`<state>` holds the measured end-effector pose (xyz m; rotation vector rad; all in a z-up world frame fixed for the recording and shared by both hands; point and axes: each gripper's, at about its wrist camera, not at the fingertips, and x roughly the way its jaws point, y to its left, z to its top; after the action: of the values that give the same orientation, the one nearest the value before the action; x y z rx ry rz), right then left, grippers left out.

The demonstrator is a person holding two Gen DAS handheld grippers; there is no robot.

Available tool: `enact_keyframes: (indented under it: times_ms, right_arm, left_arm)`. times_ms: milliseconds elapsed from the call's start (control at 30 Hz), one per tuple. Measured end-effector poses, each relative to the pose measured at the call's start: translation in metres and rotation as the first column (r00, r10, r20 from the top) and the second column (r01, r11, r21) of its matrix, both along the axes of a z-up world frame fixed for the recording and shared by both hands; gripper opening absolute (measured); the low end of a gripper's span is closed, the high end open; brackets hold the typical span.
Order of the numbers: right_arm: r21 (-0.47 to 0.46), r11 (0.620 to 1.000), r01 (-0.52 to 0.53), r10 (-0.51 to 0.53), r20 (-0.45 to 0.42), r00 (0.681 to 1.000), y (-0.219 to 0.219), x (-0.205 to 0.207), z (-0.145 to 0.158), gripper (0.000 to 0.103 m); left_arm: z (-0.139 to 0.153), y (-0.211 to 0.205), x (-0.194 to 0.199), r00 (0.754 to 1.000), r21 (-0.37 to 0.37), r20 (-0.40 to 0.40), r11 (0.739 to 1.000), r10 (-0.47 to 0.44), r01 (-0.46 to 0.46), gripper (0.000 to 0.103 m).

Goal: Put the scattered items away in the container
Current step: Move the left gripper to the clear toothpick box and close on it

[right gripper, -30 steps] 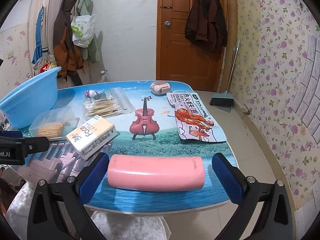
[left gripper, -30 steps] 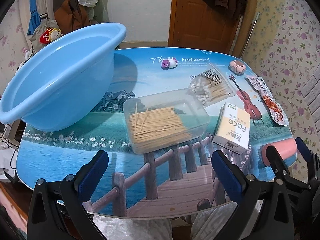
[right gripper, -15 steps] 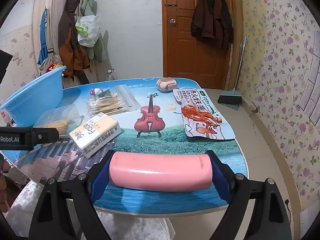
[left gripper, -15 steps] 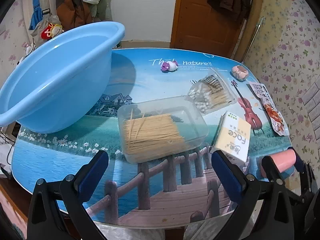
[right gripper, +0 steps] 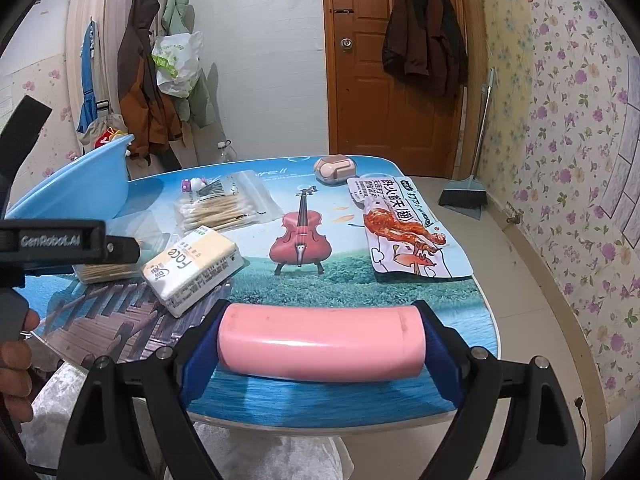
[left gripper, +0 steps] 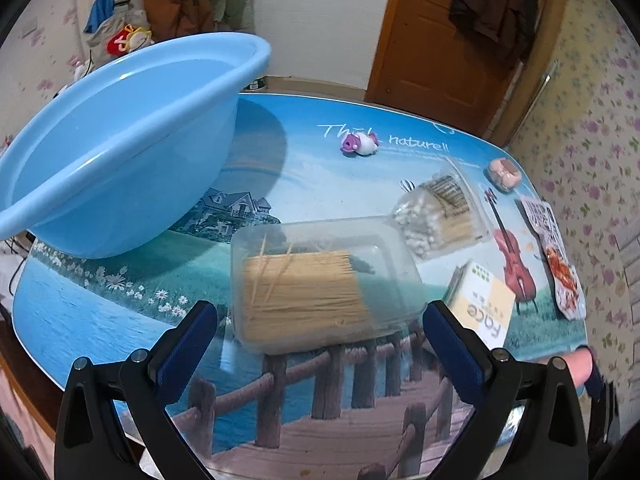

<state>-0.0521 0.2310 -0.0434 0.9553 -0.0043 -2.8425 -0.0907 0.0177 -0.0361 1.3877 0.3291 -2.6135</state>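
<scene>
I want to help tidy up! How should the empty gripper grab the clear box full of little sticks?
Grip the clear box across its two short ends, coming down from above and from the near table edge. It lies flat with its long side across the left gripper, whose open jaws already stand about as wide as the box. The sides look smooth, so squeeze low on the walls.

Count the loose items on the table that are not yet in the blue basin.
7: toothpick box, cotton swab bag, tissue pack, snack packet, purple toy, pink case, pink tube in right gripper.
</scene>
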Motion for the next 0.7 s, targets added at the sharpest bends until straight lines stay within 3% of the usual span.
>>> enact_keyframes:
  times_ms: [700]
  right_arm:
    - [-0.004,1.0,0.001,-0.001,0.018,1.0,0.0,-0.008,-0.007,0.089]
  left_arm:
    - [-0.012,0.002,-0.03,0.996,-0.045,0.012,0.995,0.088,-0.087,0.103]
